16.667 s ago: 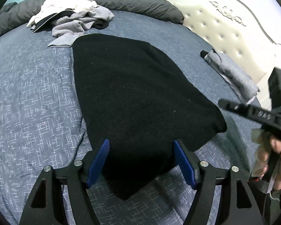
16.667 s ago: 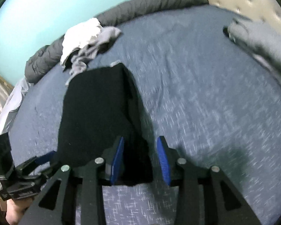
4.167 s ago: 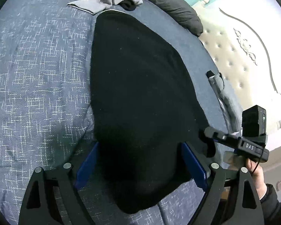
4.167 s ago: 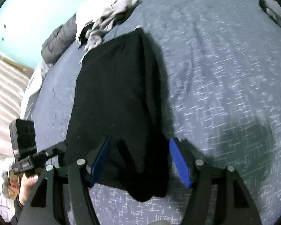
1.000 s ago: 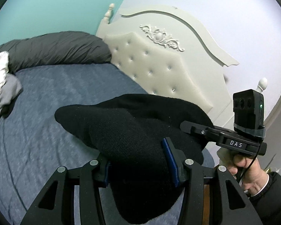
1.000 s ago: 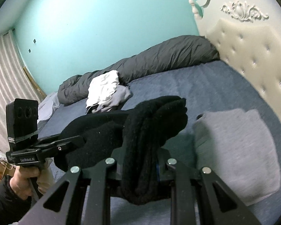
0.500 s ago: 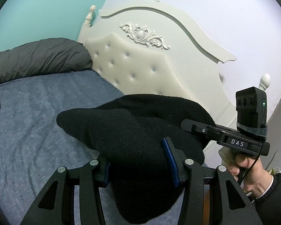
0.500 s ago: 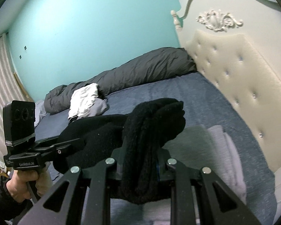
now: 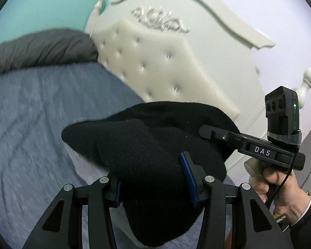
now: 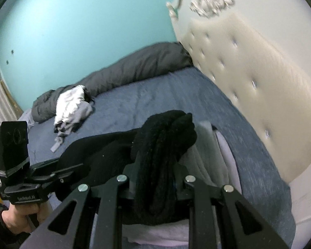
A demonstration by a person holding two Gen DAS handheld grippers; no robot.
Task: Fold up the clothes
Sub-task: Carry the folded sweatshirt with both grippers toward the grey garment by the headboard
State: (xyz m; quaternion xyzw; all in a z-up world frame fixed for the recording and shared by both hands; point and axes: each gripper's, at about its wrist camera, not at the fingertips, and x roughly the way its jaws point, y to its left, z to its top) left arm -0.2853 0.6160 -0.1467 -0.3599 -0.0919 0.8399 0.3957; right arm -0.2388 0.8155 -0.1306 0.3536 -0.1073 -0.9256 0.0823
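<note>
Pinching folded black garment (image 9: 147, 149) above bed (image 10: 155, 103), both grippers' jaws clamped.

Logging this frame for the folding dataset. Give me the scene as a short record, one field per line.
held item: folded black garment, lifted off the bed
left gripper: fingers closed on one end of the garment
right gripper: fingers clamped on the other, bunched end
below the garment: folded grey clothes near the headboard
unfolded pile: white and grey clothes on the far side of the bed
surface: blue bedspread
bedding: dark grey duvet rolled along the teal wall
image: motion blur in both views
</note>
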